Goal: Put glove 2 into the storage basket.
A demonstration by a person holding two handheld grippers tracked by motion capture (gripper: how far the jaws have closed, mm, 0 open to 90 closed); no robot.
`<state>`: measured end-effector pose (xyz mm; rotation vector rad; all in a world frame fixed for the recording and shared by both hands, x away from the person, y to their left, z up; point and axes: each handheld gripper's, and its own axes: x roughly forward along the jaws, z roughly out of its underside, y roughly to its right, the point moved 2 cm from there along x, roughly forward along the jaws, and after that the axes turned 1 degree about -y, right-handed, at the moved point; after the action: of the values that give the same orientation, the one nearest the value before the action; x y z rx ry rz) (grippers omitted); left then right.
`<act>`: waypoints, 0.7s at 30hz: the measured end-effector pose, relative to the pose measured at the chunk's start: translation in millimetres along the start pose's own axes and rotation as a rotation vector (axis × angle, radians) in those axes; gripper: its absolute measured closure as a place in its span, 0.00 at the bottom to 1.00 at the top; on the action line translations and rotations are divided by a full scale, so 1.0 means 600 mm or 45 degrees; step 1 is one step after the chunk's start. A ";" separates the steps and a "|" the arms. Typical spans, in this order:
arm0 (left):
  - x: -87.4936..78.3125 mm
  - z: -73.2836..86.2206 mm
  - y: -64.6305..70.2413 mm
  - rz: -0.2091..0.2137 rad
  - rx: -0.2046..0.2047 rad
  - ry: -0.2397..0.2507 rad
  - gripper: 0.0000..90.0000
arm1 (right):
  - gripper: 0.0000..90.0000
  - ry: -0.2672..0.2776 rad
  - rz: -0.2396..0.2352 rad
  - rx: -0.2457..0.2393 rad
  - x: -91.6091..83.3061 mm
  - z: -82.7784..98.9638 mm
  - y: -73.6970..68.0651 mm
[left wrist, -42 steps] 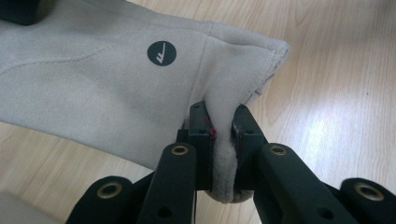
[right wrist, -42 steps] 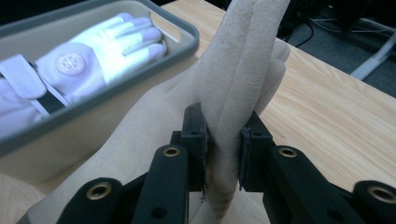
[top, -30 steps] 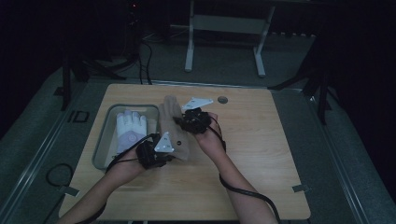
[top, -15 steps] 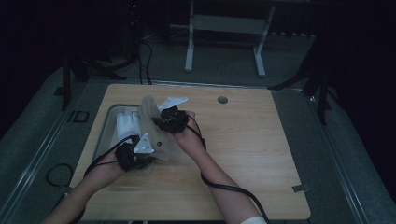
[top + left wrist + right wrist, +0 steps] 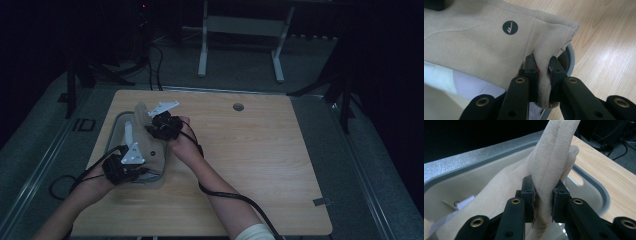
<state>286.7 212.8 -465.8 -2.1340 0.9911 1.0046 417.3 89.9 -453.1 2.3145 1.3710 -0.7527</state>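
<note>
Beige garment [image 5: 474,45], dark round logo [image 5: 510,27], grey tray [image 5: 499,147].

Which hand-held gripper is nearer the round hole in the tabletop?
Right. The right hand-held gripper sits closer to the hole; the left hand-held gripper is farther, at the near-left.

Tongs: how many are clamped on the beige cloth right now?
2. The left tongs pinch a folded edge near the cloth's round dark logo; the right tongs grip a bunched fold held over the grey bin.

Dim lab, wooden table [image 5: 260,165], trailing floor cables [image 5: 150,60]
</note>
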 end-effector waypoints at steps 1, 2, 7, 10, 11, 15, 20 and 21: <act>-0.002 0.004 -0.003 -0.006 -0.004 -0.004 0.91 | 0.85 -0.002 -0.004 -0.003 0.004 -0.003 -0.002; -0.004 0.007 -0.004 -0.009 -0.014 -0.004 0.91 | 0.85 -0.004 -0.009 -0.008 0.010 -0.007 -0.006; -0.006 0.018 -0.009 -0.012 -0.028 -0.021 0.91 | 0.85 -0.016 -0.031 -0.003 0.035 -0.014 -0.014; 0.005 0.026 -0.012 0.000 -0.046 -0.028 0.91 | 0.85 -0.043 -0.039 0.026 0.051 -0.003 -0.014; 0.010 0.027 -0.013 0.006 -0.053 -0.034 0.91 | 0.85 -0.051 -0.036 0.030 0.056 0.001 -0.013; 0.022 0.032 -0.015 0.020 -0.070 -0.042 0.91 | 0.85 -0.083 -0.037 0.058 0.071 0.015 -0.006; 0.030 0.031 -0.019 0.030 -0.083 -0.048 0.90 | 0.85 -0.113 -0.050 0.103 0.087 0.030 0.009; 0.032 0.030 -0.017 0.028 -0.080 -0.053 0.90 | 0.85 -0.119 -0.045 0.103 0.090 0.033 0.010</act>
<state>296.7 224.7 -489.5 -2.1482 0.9771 1.1003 438.6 113.9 -500.8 2.2895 1.3672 -0.9317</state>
